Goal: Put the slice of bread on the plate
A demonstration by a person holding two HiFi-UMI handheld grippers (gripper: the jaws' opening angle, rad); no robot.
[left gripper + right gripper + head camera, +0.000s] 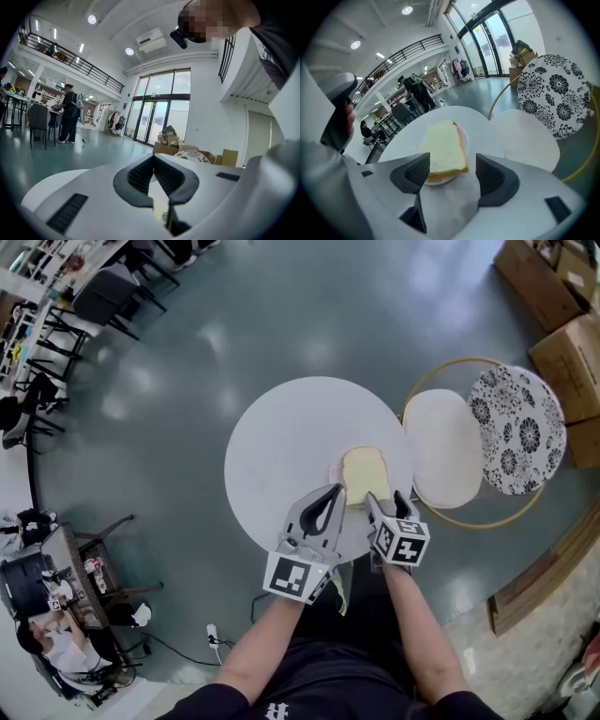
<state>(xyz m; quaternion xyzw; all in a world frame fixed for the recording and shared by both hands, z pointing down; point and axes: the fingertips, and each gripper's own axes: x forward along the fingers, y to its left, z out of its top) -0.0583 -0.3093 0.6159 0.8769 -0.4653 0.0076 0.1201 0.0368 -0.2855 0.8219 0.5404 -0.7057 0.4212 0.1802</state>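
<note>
Your slice of bread (365, 474) already lies flat on the plate (436, 180), so the task looks done, with your right gripper (387, 504) released just short of the plate and your left gripper (334, 494) clenched empty beside it.

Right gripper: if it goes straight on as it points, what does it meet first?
Likely the bread on the plate, just beyond the open right gripper; depth is unclear.

Glossy teal floor (281, 315), glass doors (157, 117), boxes (539, 282) nr chair (516, 427).
</note>
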